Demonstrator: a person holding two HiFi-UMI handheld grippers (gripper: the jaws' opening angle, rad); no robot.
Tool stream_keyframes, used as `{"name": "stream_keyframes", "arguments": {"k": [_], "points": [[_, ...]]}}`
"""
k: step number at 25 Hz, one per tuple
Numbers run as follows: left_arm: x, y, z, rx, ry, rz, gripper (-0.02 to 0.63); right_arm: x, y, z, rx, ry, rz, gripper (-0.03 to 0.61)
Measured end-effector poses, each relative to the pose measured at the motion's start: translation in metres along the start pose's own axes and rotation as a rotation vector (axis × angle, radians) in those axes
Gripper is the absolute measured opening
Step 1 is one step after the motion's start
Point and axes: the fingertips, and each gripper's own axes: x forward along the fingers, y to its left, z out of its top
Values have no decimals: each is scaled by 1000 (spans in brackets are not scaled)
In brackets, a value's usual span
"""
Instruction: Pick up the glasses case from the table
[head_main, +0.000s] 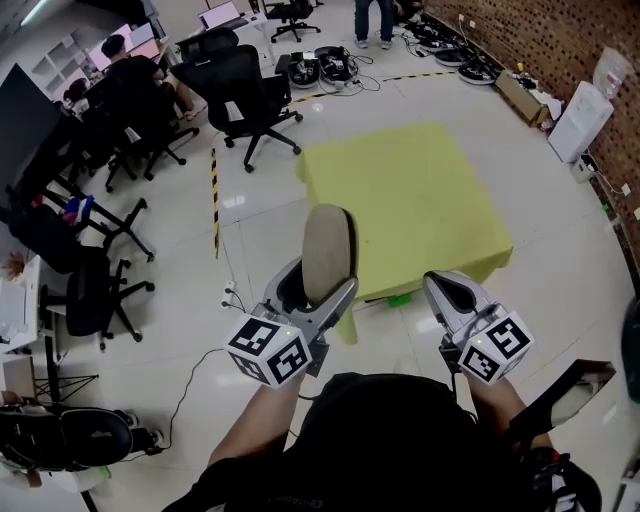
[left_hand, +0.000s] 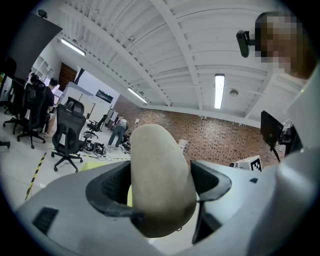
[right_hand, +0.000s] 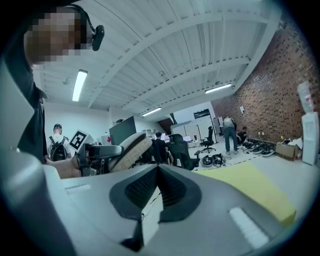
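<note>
— Over the floor (head_main: 250, 230), just short of the tabletop (head_main: 410, 190), that's where the glasses case (head_main: 330, 245) is right now. It's standing on end, beige and rounded, gripped low down by the left tongs (head_main: 322, 292). By the look of it there's nothing under it but tile.

— And a firm grip it seems! In the left gripper view both jaws press against the case's flanks, one at 9 o'clock and one at 3 o'clock, with its top poking out toward 12. What about the other side?

— Right tongs (head_main: 452, 292) sit at 3 o'clock of the left pair, well apart from the case, clenched on nothing. The right gripper view shows the two pads meeting with no gap and no object between them.

— The yellow-green tabletop, up at 12 to 1 o'clock from the case, looks bare in the head view. So where are we in the job?

— I'd call the pick-up itself done, or all but. The case is off the tabletop and carried in the air. What's in hand is the hold.

— So what does the next move call for?

— My read is a steady squeeze and an upright case. It's smooth and rounded and held near its lower end, so a slackened grip or a sharp tilt could let it slip or pivot out. The right tongs have no part to play unless a second support is wanted.
</note>
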Motion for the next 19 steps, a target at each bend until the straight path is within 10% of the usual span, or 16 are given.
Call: {"name": "stream_keyframes", "arguments": {"k": [19], "points": [[-7, 6, 5, 5, 1, -18, 377, 6, 9, -4, -10, 27, -22, 0]]}}
